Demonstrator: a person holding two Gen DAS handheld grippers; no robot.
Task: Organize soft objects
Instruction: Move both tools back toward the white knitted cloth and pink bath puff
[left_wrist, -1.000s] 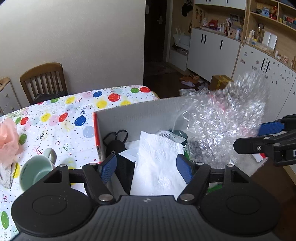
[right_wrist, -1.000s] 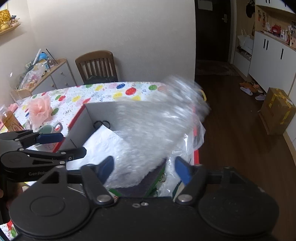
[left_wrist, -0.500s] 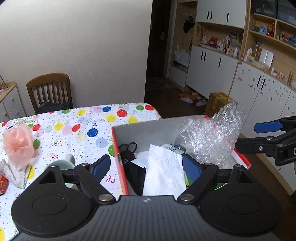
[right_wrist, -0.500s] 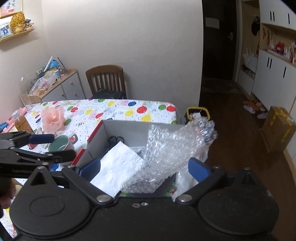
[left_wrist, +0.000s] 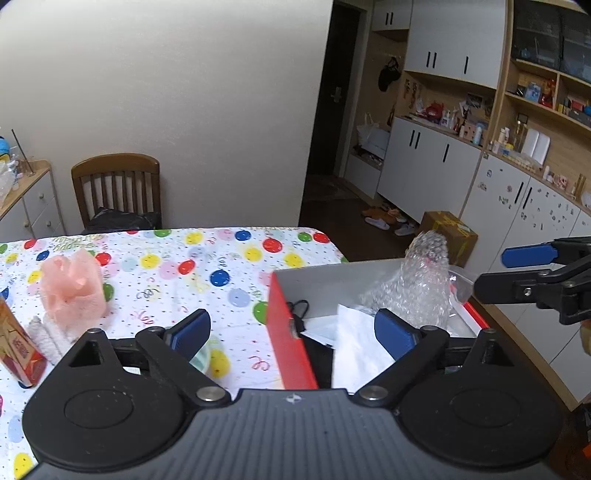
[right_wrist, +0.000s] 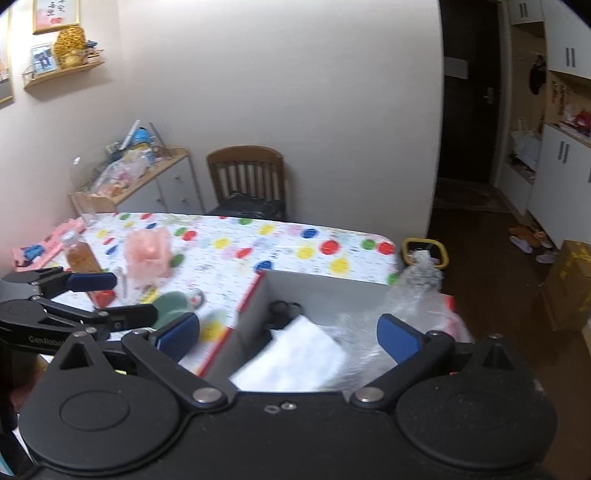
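Note:
A red box with grey inner walls (left_wrist: 291, 295) stands at the right end of the table. Crumpled bubble wrap (left_wrist: 417, 291) rests in its right side, beside a white tissue sheet (left_wrist: 354, 347) and a black corded item (left_wrist: 299, 310). My left gripper (left_wrist: 291, 334) hovers above the box's near left wall, its jaws opening with nothing pressed between the pads. My right gripper (right_wrist: 288, 336) is open above the box (right_wrist: 325, 295), with the tissue (right_wrist: 295, 358) and bubble wrap (right_wrist: 417, 291) below it. A pink mesh pouf (left_wrist: 72, 291) sits on the table to the left.
The table wears a balloon-print cloth (left_wrist: 221, 258). On it are a green mug (right_wrist: 171, 306), a small red carton (left_wrist: 18, 347) and a bottle (right_wrist: 81, 254). A wooden chair (left_wrist: 118, 188) stands behind, a cardboard box (left_wrist: 448, 229) on the floor to the right.
Both grippers have drawn back and upward from the box and their jaws have widened. The bubble wrap, earlier raised between them, now lies loose in the box.

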